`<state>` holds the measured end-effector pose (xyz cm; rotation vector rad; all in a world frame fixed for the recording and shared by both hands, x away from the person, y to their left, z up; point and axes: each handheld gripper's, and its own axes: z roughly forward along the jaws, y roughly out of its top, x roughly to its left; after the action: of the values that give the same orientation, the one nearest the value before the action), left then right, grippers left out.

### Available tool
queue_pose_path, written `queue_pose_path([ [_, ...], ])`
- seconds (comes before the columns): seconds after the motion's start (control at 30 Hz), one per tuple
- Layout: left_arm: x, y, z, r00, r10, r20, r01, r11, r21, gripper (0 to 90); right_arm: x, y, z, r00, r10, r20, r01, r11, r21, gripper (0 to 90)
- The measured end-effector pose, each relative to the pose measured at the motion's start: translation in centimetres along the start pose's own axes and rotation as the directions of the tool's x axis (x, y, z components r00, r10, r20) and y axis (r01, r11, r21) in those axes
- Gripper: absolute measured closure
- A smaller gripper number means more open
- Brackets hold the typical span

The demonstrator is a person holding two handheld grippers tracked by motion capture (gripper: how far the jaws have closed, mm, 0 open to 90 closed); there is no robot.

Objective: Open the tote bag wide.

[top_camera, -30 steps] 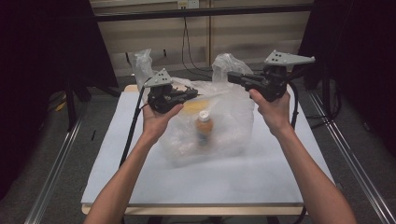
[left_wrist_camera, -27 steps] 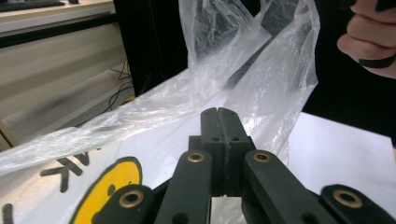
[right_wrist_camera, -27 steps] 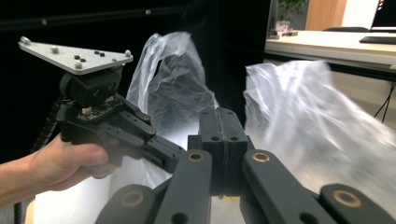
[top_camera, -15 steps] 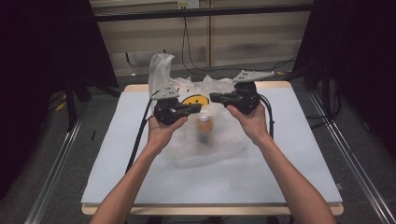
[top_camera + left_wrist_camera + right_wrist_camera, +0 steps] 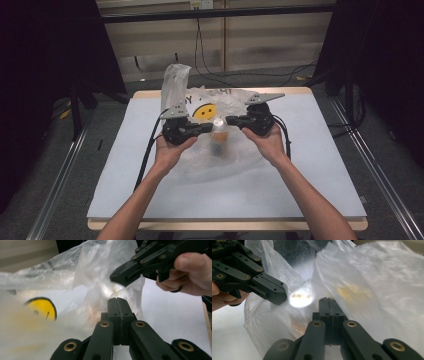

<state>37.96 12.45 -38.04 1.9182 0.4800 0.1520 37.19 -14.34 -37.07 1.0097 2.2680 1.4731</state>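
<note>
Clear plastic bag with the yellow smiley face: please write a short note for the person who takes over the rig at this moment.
Left gripper: shut, at the bag's left side; whether it pinches film is unclear.
Right gripper: shut, tip facing the left one over the bag's middle; grip on film also unclear.
Clear plastic bag with the yellow smiley face: lying on the white table, one handle sticking up at the back left.
Small bottle with orange contents: inside the bag.
Done: bottle is bagged.
Left: probably closing or tying the bag.
</note>
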Motion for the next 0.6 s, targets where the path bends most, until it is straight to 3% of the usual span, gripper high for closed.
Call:
queue_pose_path([
  [0.27, 0.8, -2.3, 0.6, 0.9993, -0.036, -0.001, 0.037, 0.9984, 0.043, 90.0, -1.1, -2.4, 0.5, 0.9987, 0.046, -0.022, -0.045, 0.999, 0.016, 90.0],
  [0.47, -0.3, -3.0, 0.5, 0.9992, -0.014, 0.037, 0.011, 0.9974, 0.071, 90.0, -0.3, -3.4, 0.5, 0.9987, 0.036, -0.035, -0.035, 0.999, 0.042, 90.0],
  [0.6, -0.3, -3.8, 0.9, 0.9999, 0.005, 0.013, -0.006, 0.9920, 0.126, 90.0, 0.4, -3.9, 0.1, 0.9993, 0.005, -0.036, -0.002, 0.998, 0.067, 90.0],
])
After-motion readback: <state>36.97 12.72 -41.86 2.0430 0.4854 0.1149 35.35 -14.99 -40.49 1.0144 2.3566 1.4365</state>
